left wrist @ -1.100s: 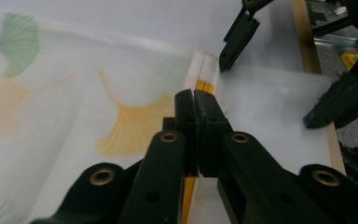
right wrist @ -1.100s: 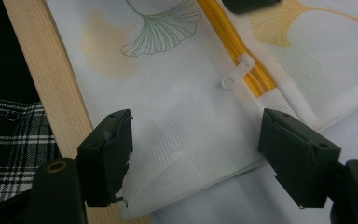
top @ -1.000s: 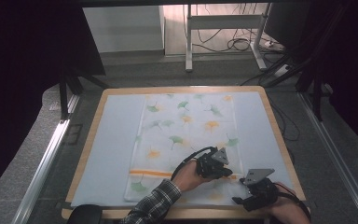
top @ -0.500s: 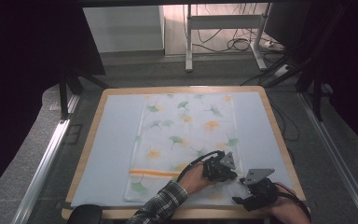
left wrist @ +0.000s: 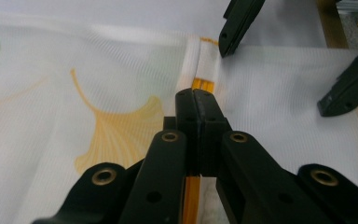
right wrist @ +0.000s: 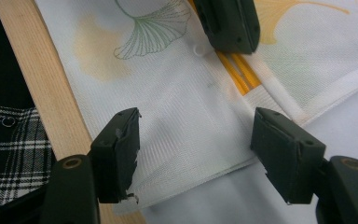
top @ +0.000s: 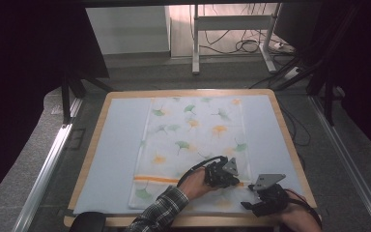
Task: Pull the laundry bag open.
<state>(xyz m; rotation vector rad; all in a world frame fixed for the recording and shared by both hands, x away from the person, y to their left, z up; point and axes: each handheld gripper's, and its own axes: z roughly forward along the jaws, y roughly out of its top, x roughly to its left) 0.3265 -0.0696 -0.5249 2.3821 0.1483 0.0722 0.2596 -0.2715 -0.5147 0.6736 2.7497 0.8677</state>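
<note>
Dim, dark edges; soft close-ups

no readable text, labels, brands, numbers, signs anywhere

Wooden-framed table (top: 290, 140) carries a pale blue mat (top: 118, 145) covering most of its top; the wood rim shows at all 4 sides. Grey carpeted floor (top: 222, 72) surrounds it. Beyond the far edge stands a white metal stand (top: 232, 34), with dark cables (top: 239, 46) coiled on the floor between its legs. An aluminium rail (top: 46, 174) runs along the table's left side, a second rail (top: 352, 174) along the right.
</note>
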